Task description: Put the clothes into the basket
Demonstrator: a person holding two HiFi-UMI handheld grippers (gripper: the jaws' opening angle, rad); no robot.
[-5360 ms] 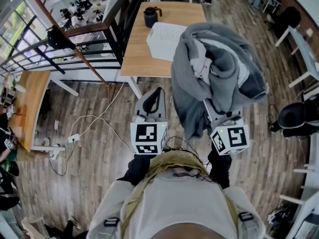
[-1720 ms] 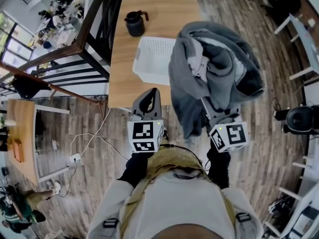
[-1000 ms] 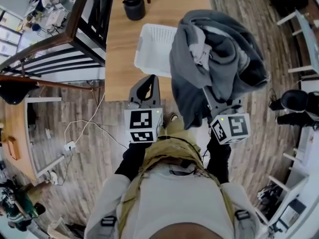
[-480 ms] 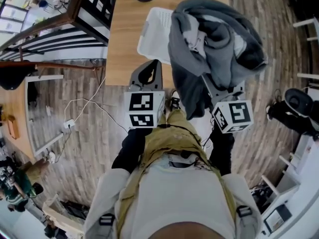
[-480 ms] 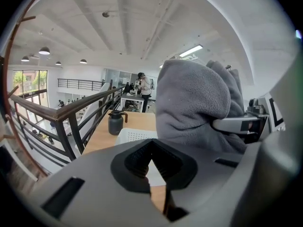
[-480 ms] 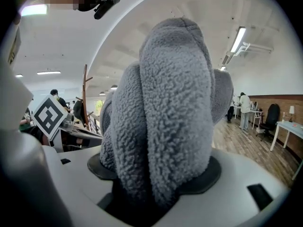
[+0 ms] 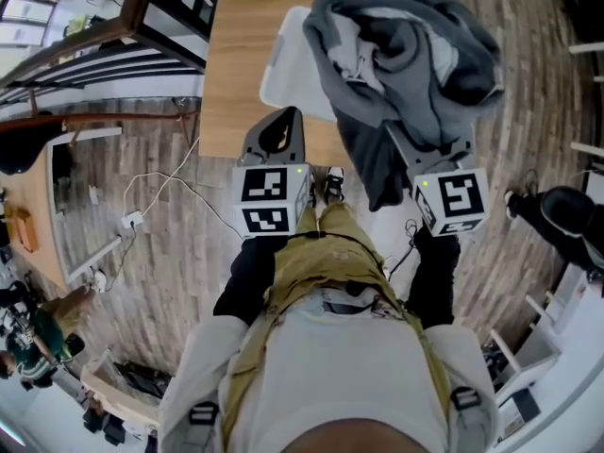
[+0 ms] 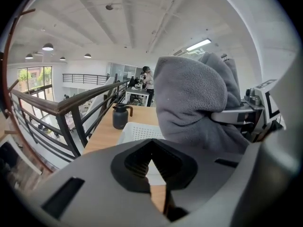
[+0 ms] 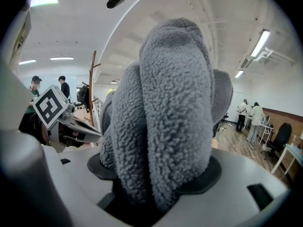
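I'm holding the grey fleece (image 7: 406, 55) bunched in my right gripper (image 9: 156, 183), jaws clamping it wide, seemingly above the white basket (image 7: 283, 59), ready for dropping in. My left gripper (image 7: 276, 140) is idling closed and empty alongside. The basket is sitting on a wooden table (image 7: 231, 83) by plank flooring (image 7: 160, 225).

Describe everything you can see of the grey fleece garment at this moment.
The grey fleece garment is a thick, fuzzy, bunched-up bundle, with paler lining showing among darker folds. The right hand-held gripper is clamped on a fat fold of it, and a tail hangs down beside that gripper. In the head view it overlaps the right side of the white perforated plastic basket on the wooden table; whether it touches the basket cannot be told.
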